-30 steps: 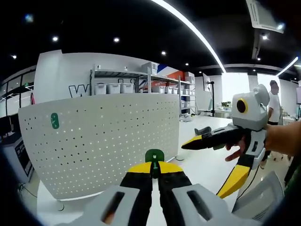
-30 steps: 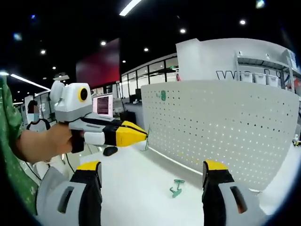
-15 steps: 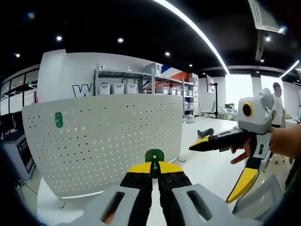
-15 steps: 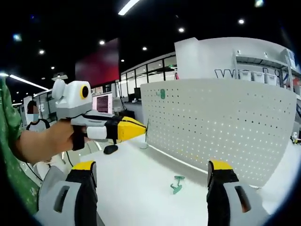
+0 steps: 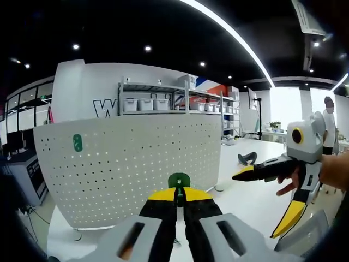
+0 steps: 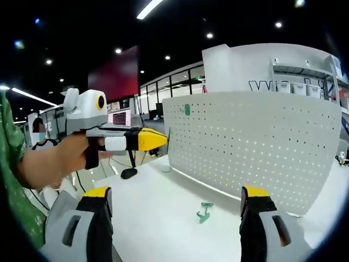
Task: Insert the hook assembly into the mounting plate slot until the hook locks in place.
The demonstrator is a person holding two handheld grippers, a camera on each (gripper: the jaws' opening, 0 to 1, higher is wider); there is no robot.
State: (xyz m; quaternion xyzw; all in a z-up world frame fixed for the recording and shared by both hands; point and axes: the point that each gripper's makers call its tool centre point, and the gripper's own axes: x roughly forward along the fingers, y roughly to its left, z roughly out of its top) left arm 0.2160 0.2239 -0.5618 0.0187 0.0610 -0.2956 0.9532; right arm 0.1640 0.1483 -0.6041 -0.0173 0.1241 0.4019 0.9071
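A white perforated mounting plate (image 5: 125,164) stands upright on the white table, with one small green hook (image 5: 77,143) fixed near its upper left. My left gripper (image 5: 179,192) is shut on a green hook assembly (image 5: 178,182), held in the air short of the plate. In the right gripper view, the left gripper (image 6: 161,140) points at the plate's (image 6: 256,147) left edge, below the fixed hook (image 6: 187,109). Another green hook (image 6: 204,213) lies on the table. My right gripper (image 6: 177,192) is open and holds nothing. It hangs right of the plate as the right gripper (image 5: 255,204).
Shelves with white bins (image 5: 147,103) stand behind the plate. A black object (image 6: 129,173) lies on the table near the plate's end, the same black object (image 5: 246,159). A person (image 5: 330,123) stands far right. A monitor (image 6: 120,120) glows behind the left gripper.
In the right gripper view, the left gripper with its hook has risen a little and levelled out near the plate's edge. The right gripper stays open.
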